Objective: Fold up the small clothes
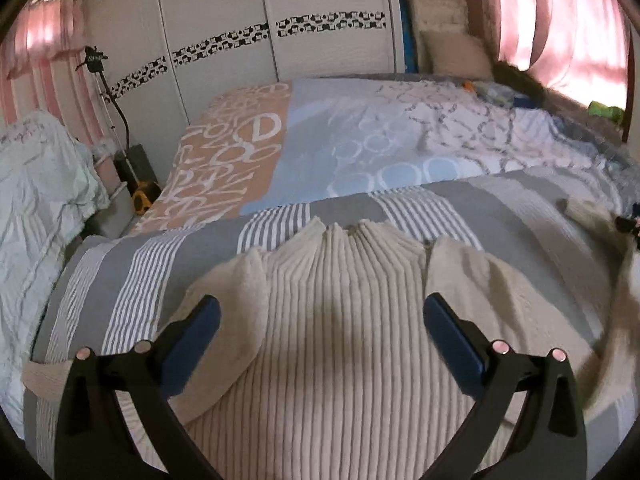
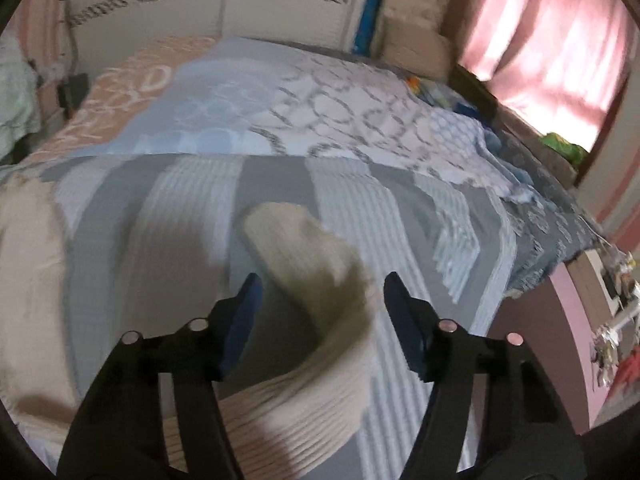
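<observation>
- Left wrist view: the left gripper (image 1: pixel 320 312) hangs over a cream ribbed sweater (image 1: pixel 332 320) spread flat on the bed (image 1: pixel 132 272), jaws spread wide with nothing between them (blue pads facing inward).
- The sweater's collar points toward 12 o'clock; one sleeve is folded in at 10 o'clock, and more cream fabric trails off toward 3 o'clock.
- Right wrist view: the right gripper (image 2: pixel 320 300) also has its jaws wide apart, gripping nothing, though a cream sleeve (image 2: pixel 316 280) lies between and below them, curving from 6 o'clock up to 12 o'clock on the grey striped bedding (this view is blurred).
- Pink curtains (image 2: pixel 552 40) hang at 2 o'clock.
</observation>
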The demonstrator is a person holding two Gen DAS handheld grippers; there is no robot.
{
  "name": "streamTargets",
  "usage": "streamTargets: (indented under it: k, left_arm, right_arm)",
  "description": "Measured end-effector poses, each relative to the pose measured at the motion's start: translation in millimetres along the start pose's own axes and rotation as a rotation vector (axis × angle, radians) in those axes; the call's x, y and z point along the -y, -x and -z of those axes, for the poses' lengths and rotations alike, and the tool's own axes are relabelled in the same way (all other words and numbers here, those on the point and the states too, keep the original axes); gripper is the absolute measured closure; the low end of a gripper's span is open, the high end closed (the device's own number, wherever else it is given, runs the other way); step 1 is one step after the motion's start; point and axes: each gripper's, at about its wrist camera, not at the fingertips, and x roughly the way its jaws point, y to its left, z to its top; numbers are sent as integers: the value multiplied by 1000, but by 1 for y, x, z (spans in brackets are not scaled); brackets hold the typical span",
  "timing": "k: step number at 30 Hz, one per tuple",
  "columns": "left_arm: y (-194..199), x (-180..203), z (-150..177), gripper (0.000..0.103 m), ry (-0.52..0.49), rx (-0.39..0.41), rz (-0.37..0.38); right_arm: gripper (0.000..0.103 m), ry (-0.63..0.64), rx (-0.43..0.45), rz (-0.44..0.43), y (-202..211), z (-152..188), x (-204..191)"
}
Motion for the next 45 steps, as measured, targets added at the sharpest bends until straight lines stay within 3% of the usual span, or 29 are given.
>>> streamTargets:
  k: [2, 4, 6, 9, 13, 19, 26, 29, 33, 35, 37, 39, 45]
  left_arm:
    - [-5, 4, 2, 1, -19, -2, -6]
    - [-6, 5, 3, 1, -29, 4, -7]
    - [-6, 3, 4, 1, -28, 2, -9]
    - [-6, -5, 5, 1, 0, -12, 33]
    - [4, -18, 8, 1, -6, -20, 52]
    - [29, -43, 13, 1, -14, 12, 6]
    - [56, -96, 36, 1, 30, -8, -53]
    - [69, -127, 52, 1, 54, -21, -109]
    - [76, -170, 82, 2, 127, -76, -110]
    - [75, -178, 96, 2, 125, -102, -110]
    - [73, -178, 103, 2, 115, -116, -105]
    - [71, -173, 105, 2, 114, -124, -86]
    - [58, -135, 85, 1, 55, -98, 40]
  right_arm:
    - [48, -29, -41, -1, -12, 1, 10]
    - [77, -42, -89, -23, -21, 5, 14]
    - [91, -66, -116, -57, -26, 10, 12]
    - [93, -43, -56, -56, -8, 15, -2]
    - [93, 8, 43, -119, 40, 17, -40]
    - [93, 100, 178, -333, 126, 11, -135]
    - [93, 190, 272, -549, 185, -4, -244]
    - [93, 222, 180, -643, 179, 16, -285]
    - [91, 394, -24, -678, 148, 80, -344]
    - [85, 434, -65, -680, 145, 97, -354]
    - [64, 417, -60, -698, 153, 99, -349]
    - [52, 373, -65, -742, 163, 95, -338]
    - [52, 249, 20, -602, 182, 89, -282]
